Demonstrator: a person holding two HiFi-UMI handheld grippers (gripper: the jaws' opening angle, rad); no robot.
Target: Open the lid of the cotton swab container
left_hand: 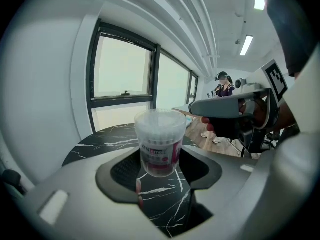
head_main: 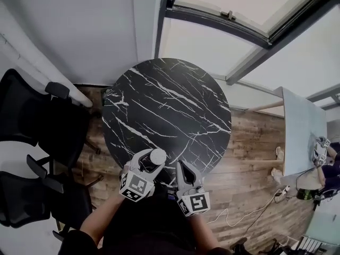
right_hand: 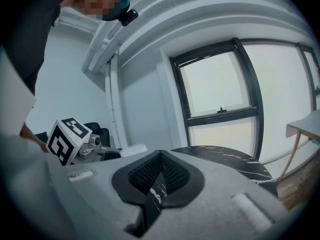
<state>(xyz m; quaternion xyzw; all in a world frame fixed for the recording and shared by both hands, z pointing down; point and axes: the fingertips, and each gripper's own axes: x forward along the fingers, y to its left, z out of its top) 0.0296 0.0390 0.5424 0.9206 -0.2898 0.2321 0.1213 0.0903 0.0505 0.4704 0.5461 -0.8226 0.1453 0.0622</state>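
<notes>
A clear round cotton swab container (left_hand: 160, 143) with a pink label and its clear lid (left_hand: 160, 121) on stands upright between the jaws of my left gripper (left_hand: 160, 166), which is shut on its lower part. From the head view the container (head_main: 157, 156) is held above the near edge of the black marble table (head_main: 167, 110), in my left gripper (head_main: 150, 163). My right gripper (head_main: 183, 173) hangs just to its right, shut and holding nothing. In the right gripper view its black pads (right_hand: 170, 175) meet at the tips with only the table behind, and my right gripper (right_hand: 160, 156) points toward the window.
Two black office chairs (head_main: 37, 121) stand left of the round table. A wall and window frames (head_main: 234, 25) lie beyond it. A long pale table (head_main: 300, 132) with another person (head_main: 329, 169) is at the right, over wooden floor with a cable (head_main: 249, 211).
</notes>
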